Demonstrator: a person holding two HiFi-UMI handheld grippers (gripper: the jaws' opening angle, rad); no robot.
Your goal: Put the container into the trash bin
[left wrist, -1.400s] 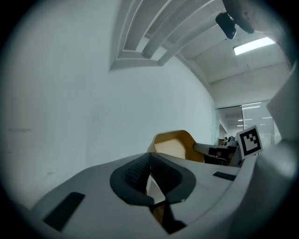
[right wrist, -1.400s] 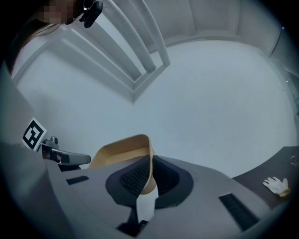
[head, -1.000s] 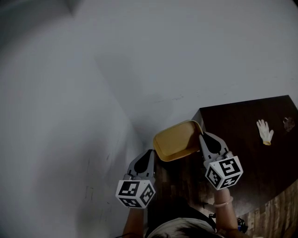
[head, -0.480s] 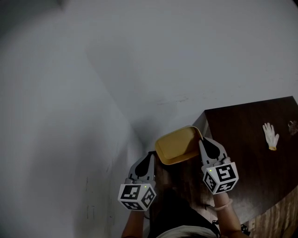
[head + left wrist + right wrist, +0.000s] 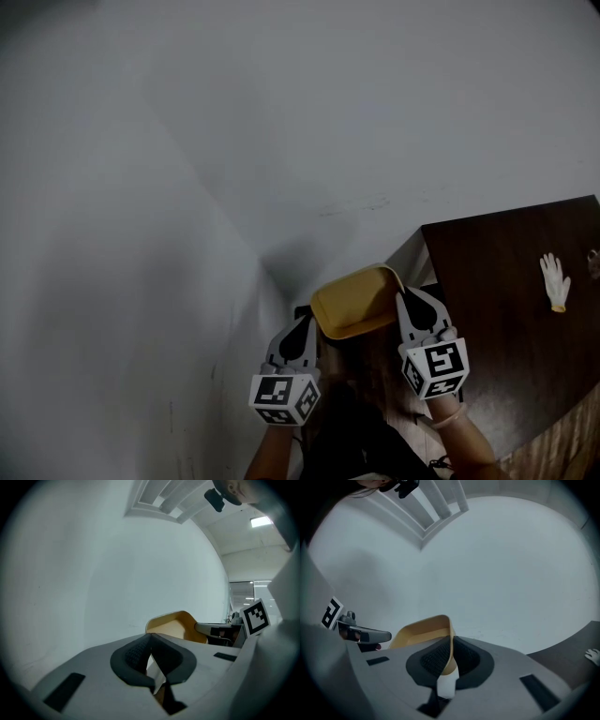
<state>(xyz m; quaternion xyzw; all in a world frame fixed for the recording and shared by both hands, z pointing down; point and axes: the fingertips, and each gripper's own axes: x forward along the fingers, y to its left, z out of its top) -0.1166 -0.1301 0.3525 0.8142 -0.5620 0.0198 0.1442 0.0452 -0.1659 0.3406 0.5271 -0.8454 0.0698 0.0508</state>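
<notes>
Carried a little further off the corner of the dark table (image 5: 497,319) than a second ago: yellow container (image 5: 356,302), aloft before the grey wall (image 5: 281,141), pinched at its right rim by the right gripper (image 5: 406,298), jaws narrow on the thin edge. Long axis across, gripper to gripper; hollow seemingly tipped back toward the person. Just beside its left end, left gripper (image 5: 304,325), jaws together, empty. Transport step, by judgement; no trash bin in sight, so next: find it, bring the container over its mouth, then part the jaws. White glove (image 5: 555,281) well apart on the table

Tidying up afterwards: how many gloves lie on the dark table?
1: a white glove lies on the dark table, toward the head view's right edge. The table runs out of frame, so others may be hidden.
</notes>
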